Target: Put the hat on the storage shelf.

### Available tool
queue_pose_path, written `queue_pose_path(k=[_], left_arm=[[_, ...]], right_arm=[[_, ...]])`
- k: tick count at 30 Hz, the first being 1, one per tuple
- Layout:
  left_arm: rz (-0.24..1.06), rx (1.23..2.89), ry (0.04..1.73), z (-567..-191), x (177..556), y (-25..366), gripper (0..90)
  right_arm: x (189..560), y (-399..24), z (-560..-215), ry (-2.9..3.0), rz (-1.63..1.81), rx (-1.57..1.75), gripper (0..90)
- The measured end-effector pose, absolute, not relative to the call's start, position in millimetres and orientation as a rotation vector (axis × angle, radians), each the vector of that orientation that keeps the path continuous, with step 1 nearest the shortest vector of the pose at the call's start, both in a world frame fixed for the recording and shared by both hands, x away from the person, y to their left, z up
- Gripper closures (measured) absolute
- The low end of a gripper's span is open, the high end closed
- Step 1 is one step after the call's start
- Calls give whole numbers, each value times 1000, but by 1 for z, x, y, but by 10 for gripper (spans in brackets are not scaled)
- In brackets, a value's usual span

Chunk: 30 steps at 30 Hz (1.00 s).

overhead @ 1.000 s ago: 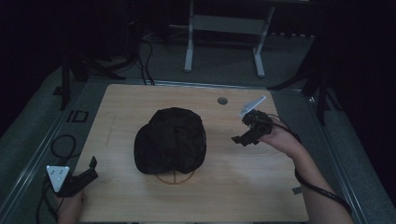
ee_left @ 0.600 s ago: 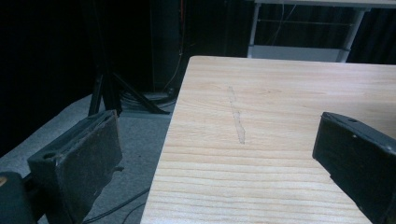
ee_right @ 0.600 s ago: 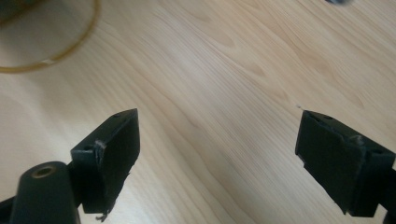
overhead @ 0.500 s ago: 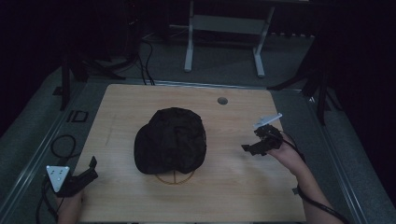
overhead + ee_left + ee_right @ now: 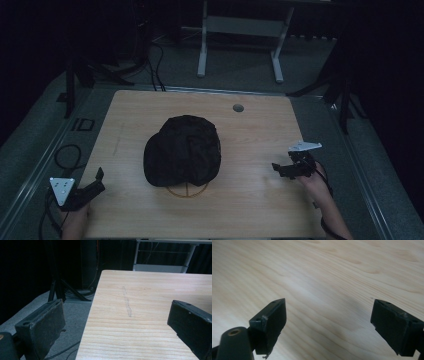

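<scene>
A black cap [image 5: 183,150] lies crown up in the middle of the wooden table [image 5: 250,210], over a thin ring drawn or laid on the wood [image 5: 187,190]. My left gripper [image 5: 96,181] rests at the table's front left corner, jaws wide open and empty; its own view shows the open gripper [image 5: 120,325] astride the table's left edge. My right gripper [image 5: 279,169] hovers low near the right edge, well clear of the cap. In its own view the right gripper [image 5: 332,322] stands open over bare wood.
A round grommet hole [image 5: 238,108] sits near the table's far edge. Cables [image 5: 65,155] lie on the grey floor at the left. A white stand's legs [image 5: 240,45] and dark tripod legs [image 5: 345,100] stand beyond the table.
My right gripper has drawn back from beside the cap toward the front right of the table and dropped lower. The left gripper and the cap have stayed put.
</scene>
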<state>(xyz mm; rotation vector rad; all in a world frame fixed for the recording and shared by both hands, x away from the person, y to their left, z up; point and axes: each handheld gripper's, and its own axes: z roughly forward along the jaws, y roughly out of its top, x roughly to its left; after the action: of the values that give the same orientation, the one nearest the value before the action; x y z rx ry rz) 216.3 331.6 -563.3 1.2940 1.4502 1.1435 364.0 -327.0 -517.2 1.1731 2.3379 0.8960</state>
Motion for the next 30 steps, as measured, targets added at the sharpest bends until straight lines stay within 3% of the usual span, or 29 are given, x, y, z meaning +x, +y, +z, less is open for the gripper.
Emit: queue_pose_path(k=[30], left_arm=[[1146,1299,1452,-563,217,331,18]], right_arm=[[299,-385,-549,1671,952,1426,126]])
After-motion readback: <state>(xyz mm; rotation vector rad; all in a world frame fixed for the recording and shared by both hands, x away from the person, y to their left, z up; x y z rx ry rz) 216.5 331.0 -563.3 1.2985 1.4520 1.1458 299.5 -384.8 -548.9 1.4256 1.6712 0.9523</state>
